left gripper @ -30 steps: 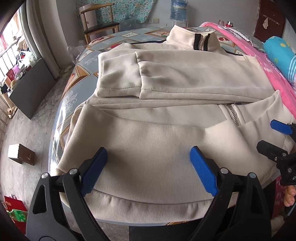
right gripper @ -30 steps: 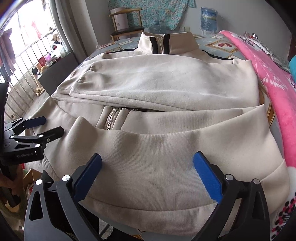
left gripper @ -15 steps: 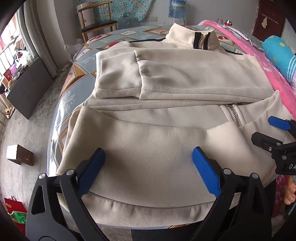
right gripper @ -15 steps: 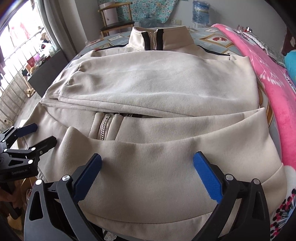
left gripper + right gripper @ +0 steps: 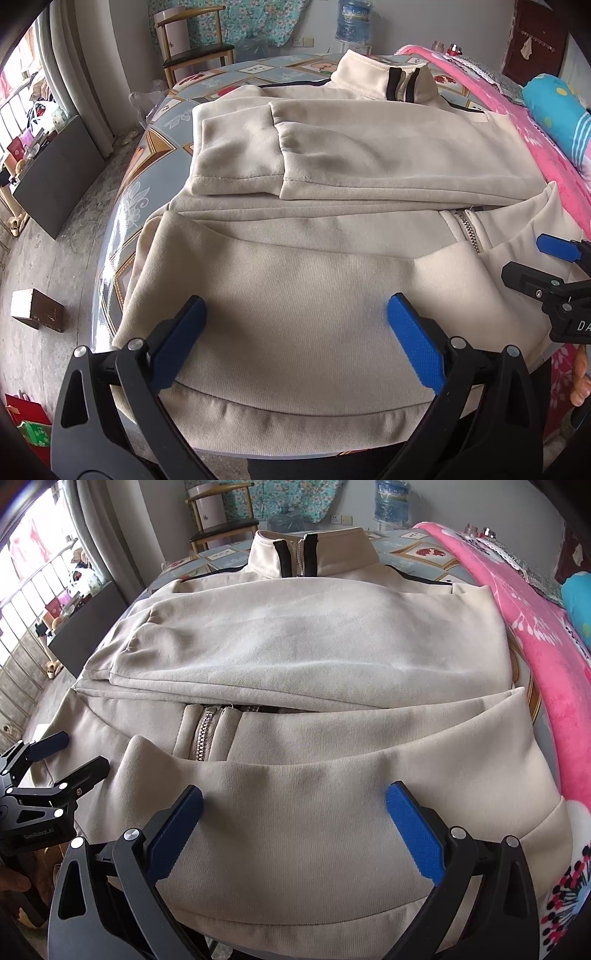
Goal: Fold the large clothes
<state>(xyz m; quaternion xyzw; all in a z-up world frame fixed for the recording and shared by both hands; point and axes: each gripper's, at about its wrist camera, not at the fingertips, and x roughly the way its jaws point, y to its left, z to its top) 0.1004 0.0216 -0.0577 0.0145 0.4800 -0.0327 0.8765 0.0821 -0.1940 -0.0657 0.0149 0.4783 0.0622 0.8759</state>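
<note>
The left gripper [image 5: 295, 332] tilts down over the near hem of the cream jacket [image 5: 332, 166], jaws spread wide after just opening further, pinching nothing. The jacket lies across the table [image 5: 147, 147], sleeves folded in. The right gripper [image 5: 295, 819] tilts likewise, jaws spread, empty.

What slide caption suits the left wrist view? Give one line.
Open left gripper poised above cream jacket's folded hem.
</note>
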